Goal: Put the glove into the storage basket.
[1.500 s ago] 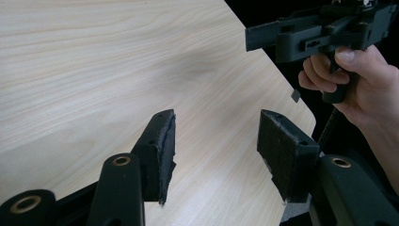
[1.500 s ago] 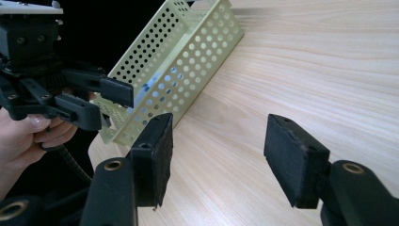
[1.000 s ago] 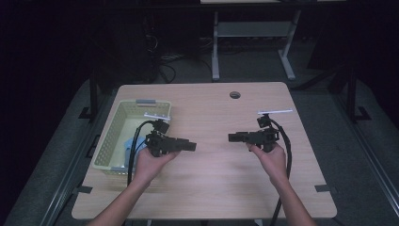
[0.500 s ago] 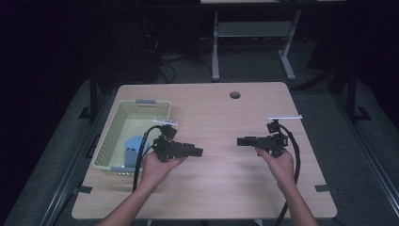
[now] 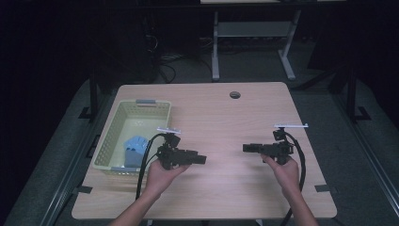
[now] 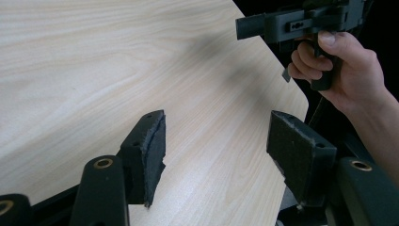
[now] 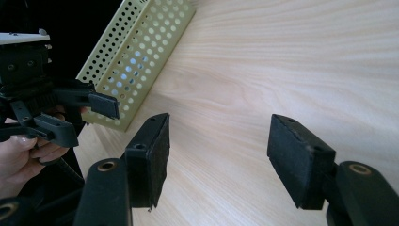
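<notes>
Left gripper [image 5: 200, 158]: held above the near-left part of the counter [image 5: 221, 117], pointing right toward the other gripper; in the left gripper view its jaws stand wide apart with nothing but bare wood between them.
Right gripper [image 5: 248, 147]: held above the near-right part of the counter, pointing left; in the right gripper view its jaws also stand released, nothing between them.
Blue object [image 5: 134, 146]: lies inside the yellow perforated basket [image 5: 141, 107], at its near end, just left of the left gripper; its blue shows through the basket's holes in the right gripper view. What it is exactly I cannot tell.
Basket: sits on the left side of the counter, upright, a grey tab on its far rim.
Step in hand: judged as a rest or start pose; both grippers hover apart, facing each other, touching nothing.
Next move calls for: probably the left gripper turning left and dipping over the basket's rim to reach the blue object, jaws kept wide until they straddle it.
</notes>
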`<act>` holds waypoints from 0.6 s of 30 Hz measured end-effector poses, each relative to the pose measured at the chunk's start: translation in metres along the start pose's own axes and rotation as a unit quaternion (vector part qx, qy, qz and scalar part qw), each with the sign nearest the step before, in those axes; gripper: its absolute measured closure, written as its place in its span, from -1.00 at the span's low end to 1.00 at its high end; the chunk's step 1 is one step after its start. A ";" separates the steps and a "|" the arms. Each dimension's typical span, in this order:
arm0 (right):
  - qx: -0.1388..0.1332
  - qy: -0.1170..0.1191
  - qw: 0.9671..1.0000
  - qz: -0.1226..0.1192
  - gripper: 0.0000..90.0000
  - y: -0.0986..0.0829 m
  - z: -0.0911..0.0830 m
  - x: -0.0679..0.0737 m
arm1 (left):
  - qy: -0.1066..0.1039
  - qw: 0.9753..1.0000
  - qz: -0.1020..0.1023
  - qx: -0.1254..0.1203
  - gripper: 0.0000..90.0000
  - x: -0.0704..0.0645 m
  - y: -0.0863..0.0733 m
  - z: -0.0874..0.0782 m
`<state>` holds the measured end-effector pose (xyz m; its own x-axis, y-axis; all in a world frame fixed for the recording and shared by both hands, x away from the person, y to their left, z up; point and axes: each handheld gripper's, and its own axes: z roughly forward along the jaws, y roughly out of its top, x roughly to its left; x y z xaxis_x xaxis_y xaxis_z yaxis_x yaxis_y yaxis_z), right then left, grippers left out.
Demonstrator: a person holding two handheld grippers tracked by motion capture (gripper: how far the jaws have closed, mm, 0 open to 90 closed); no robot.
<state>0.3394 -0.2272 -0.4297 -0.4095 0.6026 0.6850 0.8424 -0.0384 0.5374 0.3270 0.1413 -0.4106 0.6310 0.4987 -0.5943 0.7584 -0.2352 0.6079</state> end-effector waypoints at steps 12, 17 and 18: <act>-0.007 -0.003 1.000 0.010 -0.14 -0.018 -0.012 -0.009 | -0.014 1.000 0.012 -0.003 -0.23 -0.002 -0.013 0.009; -0.010 -0.004 1.000 0.016 -0.15 -0.027 -0.017 -0.013 | -0.022 1.000 0.017 -0.005 -0.24 -0.003 -0.017 0.011; -0.011 -0.005 1.000 0.013 -0.15 -0.029 -0.018 -0.014 | -0.024 1.000 0.016 -0.006 -0.24 -0.004 -0.018 0.011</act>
<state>0.3149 -0.2488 -0.4462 -0.3839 0.6085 0.6945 0.8449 -0.0721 0.5301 0.3131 0.1342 -0.4253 0.6622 0.4507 -0.5986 0.7358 -0.2404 0.6330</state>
